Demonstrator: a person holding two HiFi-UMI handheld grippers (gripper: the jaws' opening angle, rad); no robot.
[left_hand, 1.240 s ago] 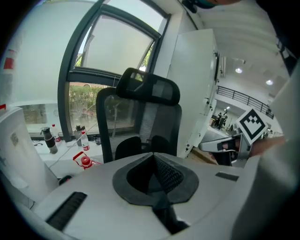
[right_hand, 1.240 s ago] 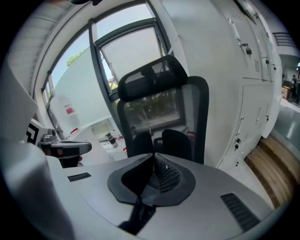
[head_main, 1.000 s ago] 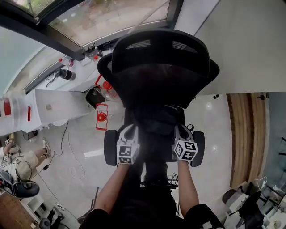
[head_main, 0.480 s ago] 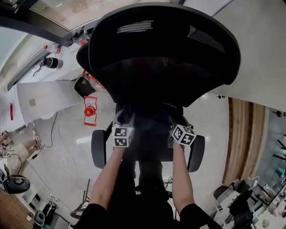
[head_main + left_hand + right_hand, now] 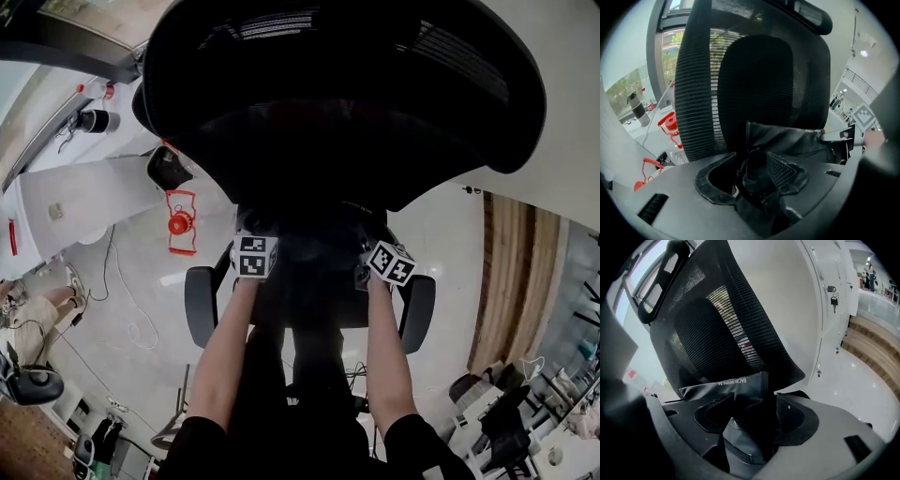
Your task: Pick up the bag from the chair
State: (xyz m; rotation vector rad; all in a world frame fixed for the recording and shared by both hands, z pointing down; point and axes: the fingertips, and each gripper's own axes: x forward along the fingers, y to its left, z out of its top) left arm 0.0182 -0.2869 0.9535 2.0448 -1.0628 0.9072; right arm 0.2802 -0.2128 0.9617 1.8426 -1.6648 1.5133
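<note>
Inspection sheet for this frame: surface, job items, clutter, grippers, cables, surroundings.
Surface: chair seat, mostly hidden by bag and arms.
Job's things: black bag in front of the backrest.
Clutter: red object on the floor beside the chair.
Grippers: left gripper and right gripper both closed on bag fabric.
Cables: white cable loose on the floor.
Surroundings: glossy floor, wood panelling.
</note>
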